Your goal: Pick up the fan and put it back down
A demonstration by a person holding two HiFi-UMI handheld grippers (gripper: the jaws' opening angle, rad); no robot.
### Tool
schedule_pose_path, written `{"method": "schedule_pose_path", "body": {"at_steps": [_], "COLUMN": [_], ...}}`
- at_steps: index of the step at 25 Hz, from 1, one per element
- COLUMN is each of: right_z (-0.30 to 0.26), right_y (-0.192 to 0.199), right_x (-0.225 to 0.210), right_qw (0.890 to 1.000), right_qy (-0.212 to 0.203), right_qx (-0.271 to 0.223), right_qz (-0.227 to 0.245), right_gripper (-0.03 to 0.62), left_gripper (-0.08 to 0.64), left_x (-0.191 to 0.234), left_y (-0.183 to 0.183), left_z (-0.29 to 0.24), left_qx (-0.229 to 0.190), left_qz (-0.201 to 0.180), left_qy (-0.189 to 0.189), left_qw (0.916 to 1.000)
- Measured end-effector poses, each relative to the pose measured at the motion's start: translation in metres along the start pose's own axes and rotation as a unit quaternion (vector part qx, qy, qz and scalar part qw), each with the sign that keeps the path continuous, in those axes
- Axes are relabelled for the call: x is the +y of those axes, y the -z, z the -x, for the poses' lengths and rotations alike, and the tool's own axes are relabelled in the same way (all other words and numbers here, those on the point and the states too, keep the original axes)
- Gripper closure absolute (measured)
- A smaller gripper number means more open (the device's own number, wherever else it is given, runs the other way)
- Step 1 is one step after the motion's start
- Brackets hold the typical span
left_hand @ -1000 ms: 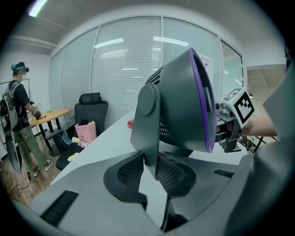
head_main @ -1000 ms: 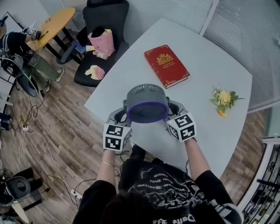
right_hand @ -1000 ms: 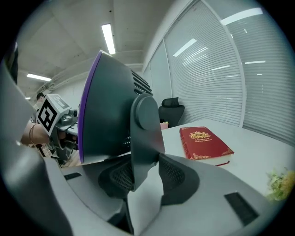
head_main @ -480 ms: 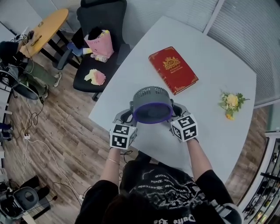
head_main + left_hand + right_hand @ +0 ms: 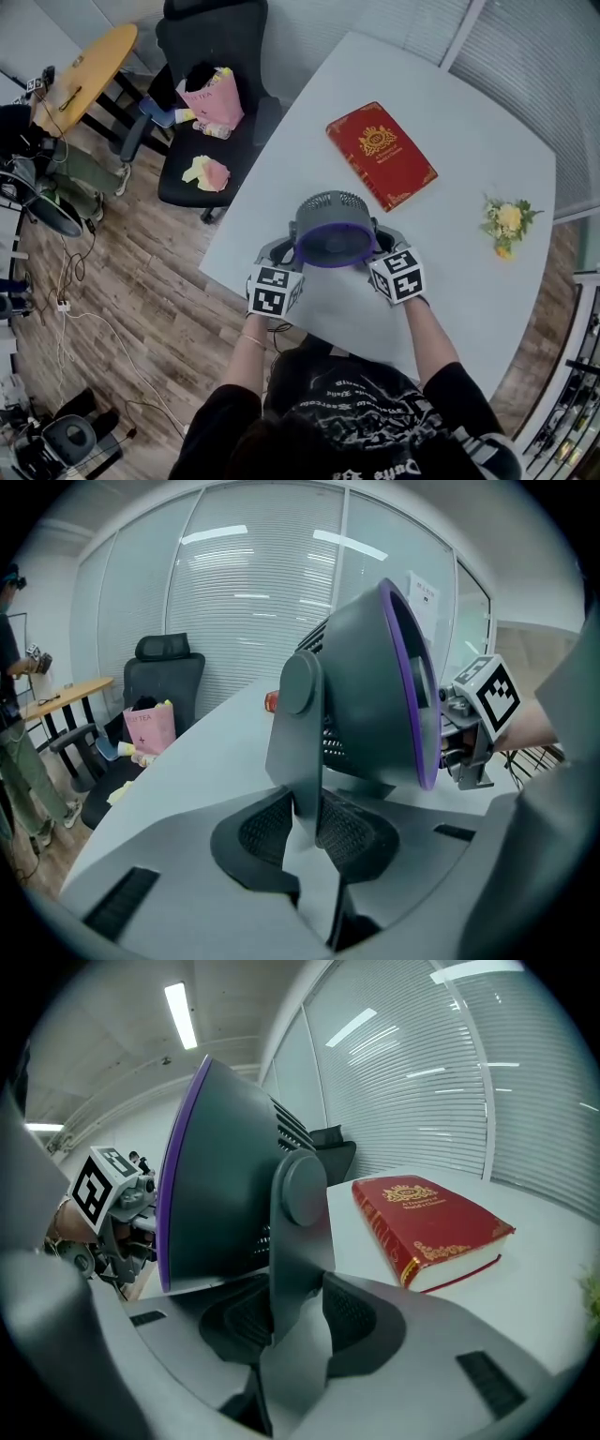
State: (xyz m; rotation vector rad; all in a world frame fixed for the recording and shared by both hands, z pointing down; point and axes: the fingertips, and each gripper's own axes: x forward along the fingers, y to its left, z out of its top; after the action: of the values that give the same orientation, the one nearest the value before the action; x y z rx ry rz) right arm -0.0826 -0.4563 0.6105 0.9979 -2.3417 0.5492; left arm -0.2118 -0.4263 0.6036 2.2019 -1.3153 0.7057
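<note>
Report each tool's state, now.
Left tool: closed, gripping the grey purple-rimmed fan.
Right tool: closed, gripping the same fan.

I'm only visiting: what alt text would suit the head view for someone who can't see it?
Seen from above, a person grips a grey, purple-rimmed fan with a left claw and a right claw clamped on its sides, at a white table. A red book and a yellow flower lie beyond it.
</note>
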Motion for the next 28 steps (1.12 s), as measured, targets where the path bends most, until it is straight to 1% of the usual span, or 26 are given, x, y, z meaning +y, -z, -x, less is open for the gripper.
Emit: {"method": "schedule_pose_path", "body": {"at_steps": [5,10,14,18,21,25,28], "right_z": [-0.014,-0.024,-0.029,-0.028,-0.031,-0.031,-0.03], "right_y": [0.005,0.005,-0.001,0.002,0.0,-0.001,0.0], "right_x": [-0.007,-0.011,-0.015,-0.016,-0.016,-0.016,-0.014], "right_qw": [1.0,1.0,1.0,1.0,1.0,1.0,0.999], "right_qy": [0.007,0.009,0.008,0.006,0.0,-0.004,-0.01], "right_qx": [0.009,0.012,0.011,0.012,0.016,0.016,0.022], "right_qz": [-0.005,-0.009,-0.006,0.002,0.008,0.01,0.022], "right_gripper": [0.456,0.456,0.456,0.454,0.447,0.44,0.431], "left_gripper": [0.491,0.491,0.491,0.491,0.488,0.486,0.482], "left_x": [0.009,0.016,0.022,0.018,0.02,0.021,0.02], "left_y": [0.006,0.007,0.005,0.008,0.006,0.005,0.009], "left_z": [-0.016,-0.026,-0.031,-0.031,-0.032,-0.032,-0.032], "left_qx": [0.012,0.016,0.014,0.009,0.007,-0.001,0.003], "left_qz": [-0.003,-0.005,0.0,0.005,0.005,0.014,-0.002], "left_qy": [-0.001,-0.005,-0.008,-0.006,-0.001,0.007,0.008], "left_qw": [0.9999,0.9999,0.9999,0.9999,1.0,0.9999,1.0]}}
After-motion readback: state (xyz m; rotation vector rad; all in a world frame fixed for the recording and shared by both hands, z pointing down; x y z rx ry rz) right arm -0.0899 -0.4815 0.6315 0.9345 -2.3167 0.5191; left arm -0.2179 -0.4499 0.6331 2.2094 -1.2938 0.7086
